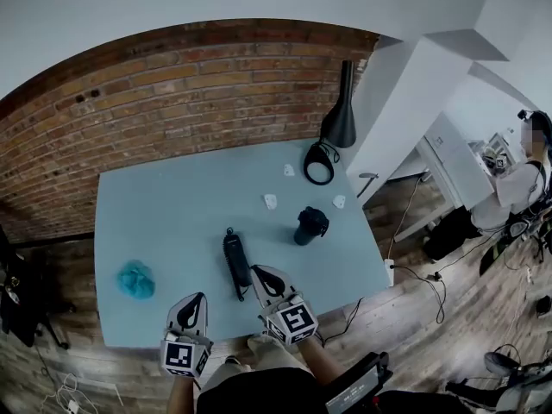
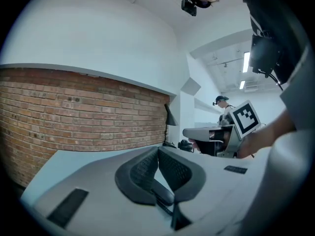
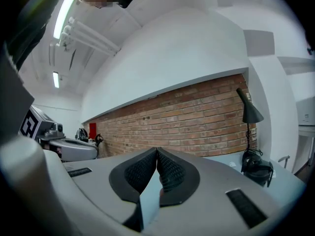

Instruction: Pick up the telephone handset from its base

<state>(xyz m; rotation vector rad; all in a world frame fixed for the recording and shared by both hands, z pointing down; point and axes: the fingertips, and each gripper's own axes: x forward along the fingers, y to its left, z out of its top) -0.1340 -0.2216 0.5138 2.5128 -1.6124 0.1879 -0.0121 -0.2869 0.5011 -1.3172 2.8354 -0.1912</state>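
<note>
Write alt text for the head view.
The left gripper and right gripper, both shut, point over the near edge of a blue table; a black telephone handset lies by the right one. A teal cloth lies left, a black lamp at the back.

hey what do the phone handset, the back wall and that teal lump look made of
Handset: probably black plastic, judging by its smooth dark shell. Wall: bare red brick with pale mortar lines, matte. Teal lump: likely soft cloth or crumpled paper; its wrinkled outline leaves it open.
</note>
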